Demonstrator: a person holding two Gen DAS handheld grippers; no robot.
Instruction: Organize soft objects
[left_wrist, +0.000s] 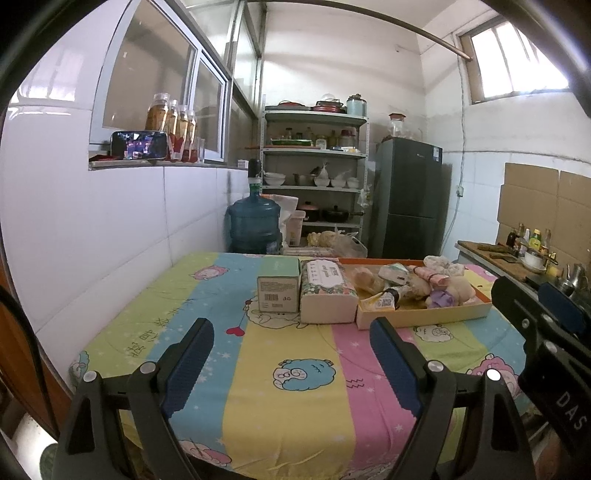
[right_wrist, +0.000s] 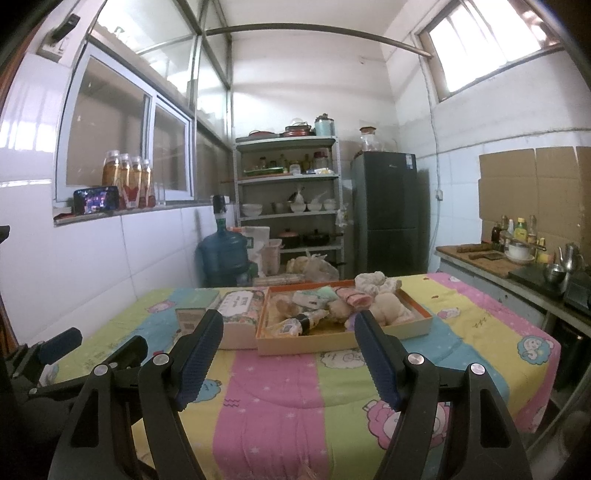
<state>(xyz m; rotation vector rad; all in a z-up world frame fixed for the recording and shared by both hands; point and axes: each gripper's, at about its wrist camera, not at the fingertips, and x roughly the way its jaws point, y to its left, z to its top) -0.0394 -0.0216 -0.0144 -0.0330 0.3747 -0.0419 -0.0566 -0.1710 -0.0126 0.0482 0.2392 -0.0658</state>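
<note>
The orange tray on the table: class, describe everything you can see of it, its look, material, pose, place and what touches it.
The orange tray is a shallow rectangular box, seemingly cardboard, with an orange rim and pale outer walls. It lies flat on the striped cartoon-print cloth at the table's far side. It holds a heap of soft things: rolled cloths, pale plush pieces and small packets. The floral tissue pack sits against its left wall. Neither gripper touches it; both stand open, nearer the camera.
</note>
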